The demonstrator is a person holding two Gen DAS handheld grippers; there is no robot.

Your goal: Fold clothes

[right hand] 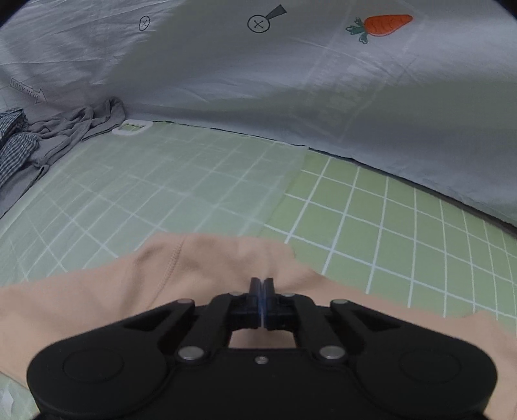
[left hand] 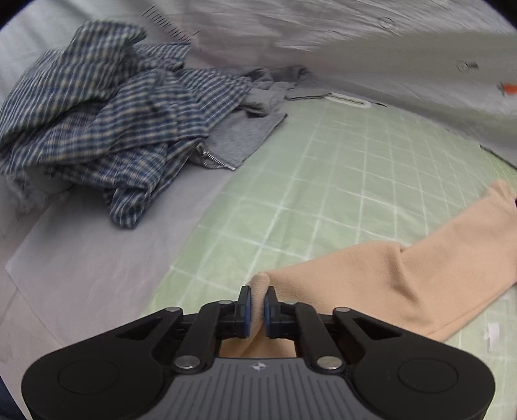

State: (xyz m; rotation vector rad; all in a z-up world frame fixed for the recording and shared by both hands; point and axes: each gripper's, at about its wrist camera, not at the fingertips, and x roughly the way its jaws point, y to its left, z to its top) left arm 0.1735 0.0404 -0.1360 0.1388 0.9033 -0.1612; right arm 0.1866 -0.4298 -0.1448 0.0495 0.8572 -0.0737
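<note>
A peach garment (left hand: pixel 404 281) lies stretched across the green grid mat (left hand: pixel 323 181). My left gripper (left hand: pixel 257 303) is shut on one end of it, with a fold of peach cloth pinched between the blue pads. In the right wrist view the same peach garment (right hand: pixel 145 284) spreads under my right gripper (right hand: pixel 262 290), whose jaws are pressed together over the cloth. I cannot tell whether cloth is caught between them.
A blue checked shirt (left hand: pixel 106 119) lies in a heap at the left on a white sheet (left hand: pixel 80 258), with a grey zippered garment (left hand: pixel 245 132) beside it. Grey bedding with a carrot print (right hand: pixel 384 26) rises behind the green grid mat (right hand: pixel 387 219).
</note>
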